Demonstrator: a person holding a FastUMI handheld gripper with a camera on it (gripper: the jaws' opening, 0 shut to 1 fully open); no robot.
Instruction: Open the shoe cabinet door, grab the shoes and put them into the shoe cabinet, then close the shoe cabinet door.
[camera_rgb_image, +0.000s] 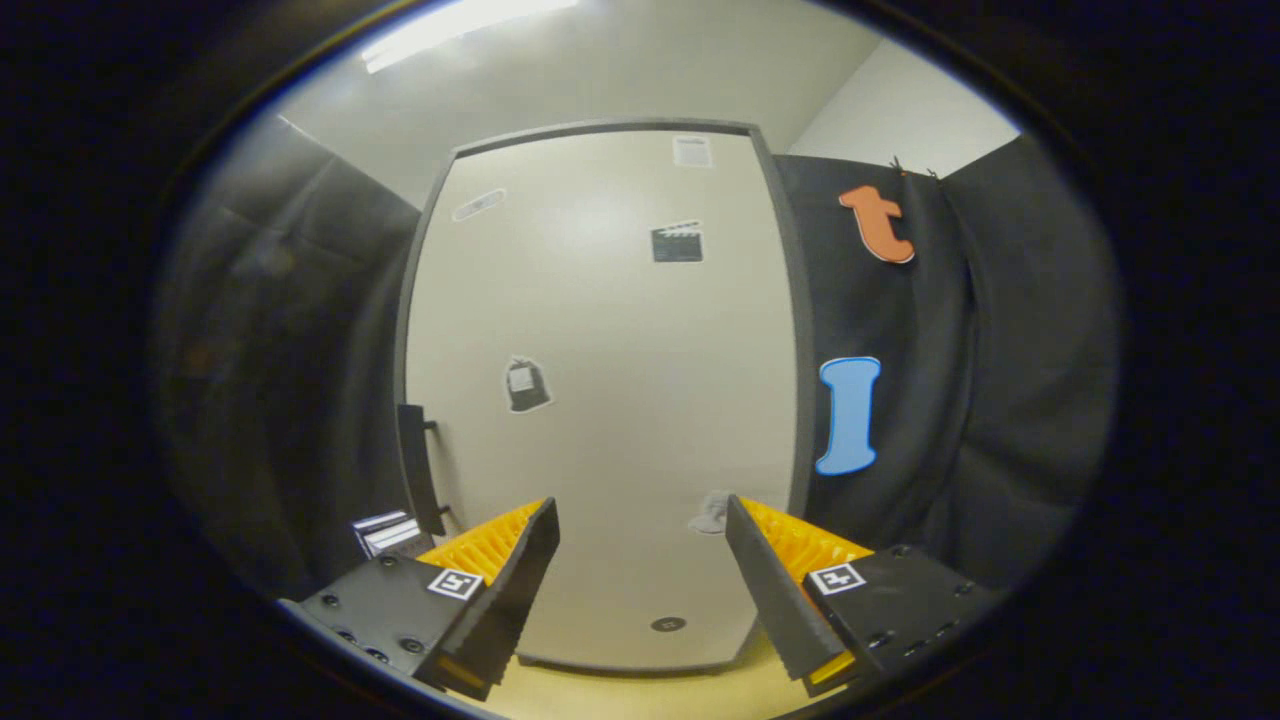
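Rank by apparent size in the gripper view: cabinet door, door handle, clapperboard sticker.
1. Cabinet door, by far the largest.
2. Door handle.
3. Clapperboard sticker, smallest, though close to the handle.
The tongs are open, empty.

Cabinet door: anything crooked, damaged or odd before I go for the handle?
Nothing stands out. The cabinet door sits shut and flush in its frame, handle intact on its edge. The gripper is open, facing it, touching nothing.
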